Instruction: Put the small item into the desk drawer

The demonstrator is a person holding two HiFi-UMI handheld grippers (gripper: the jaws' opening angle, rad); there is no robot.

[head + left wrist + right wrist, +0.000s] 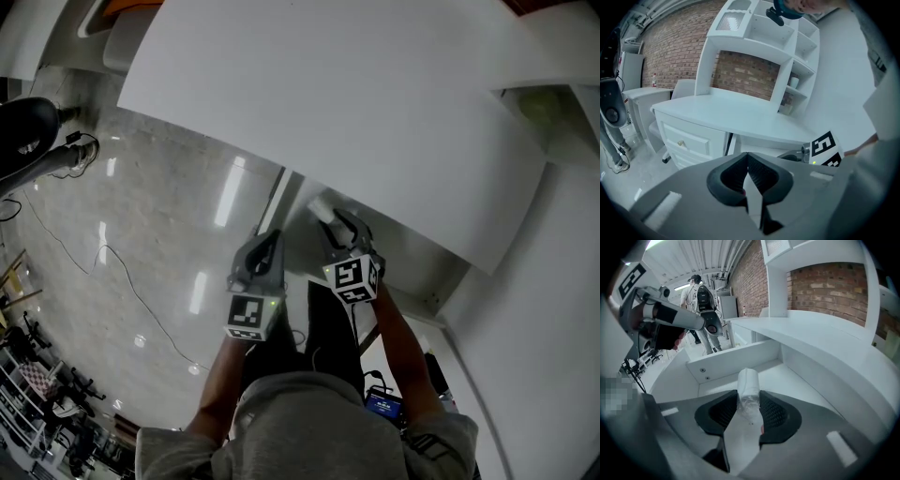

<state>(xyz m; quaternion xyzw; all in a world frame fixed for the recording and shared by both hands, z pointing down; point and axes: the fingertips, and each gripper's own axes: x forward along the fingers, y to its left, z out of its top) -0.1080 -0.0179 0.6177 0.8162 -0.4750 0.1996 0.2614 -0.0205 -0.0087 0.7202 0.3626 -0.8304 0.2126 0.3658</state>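
Note:
The small item (749,392), a white roll wrapped in clear film, sits between the pads of my right gripper (750,401), which is shut on it. It hangs over the open white desk drawer (787,380), whose front panel (733,357) shows two screws. In the head view the right gripper (342,232) reaches under the edge of the white desk top (356,112), with the item (322,208) at its tip. My left gripper (261,255) hovers just to its left, outside the drawer. The left gripper (747,157) is shut, with nothing between its pads.
A white hutch with shelves (754,42) stands on the desk against a brick wall. A bank of closed drawers (686,140) sits at the desk's left end. Cables (103,253) and black equipment (28,131) lie on the glossy floor. A person (701,296) stands far off.

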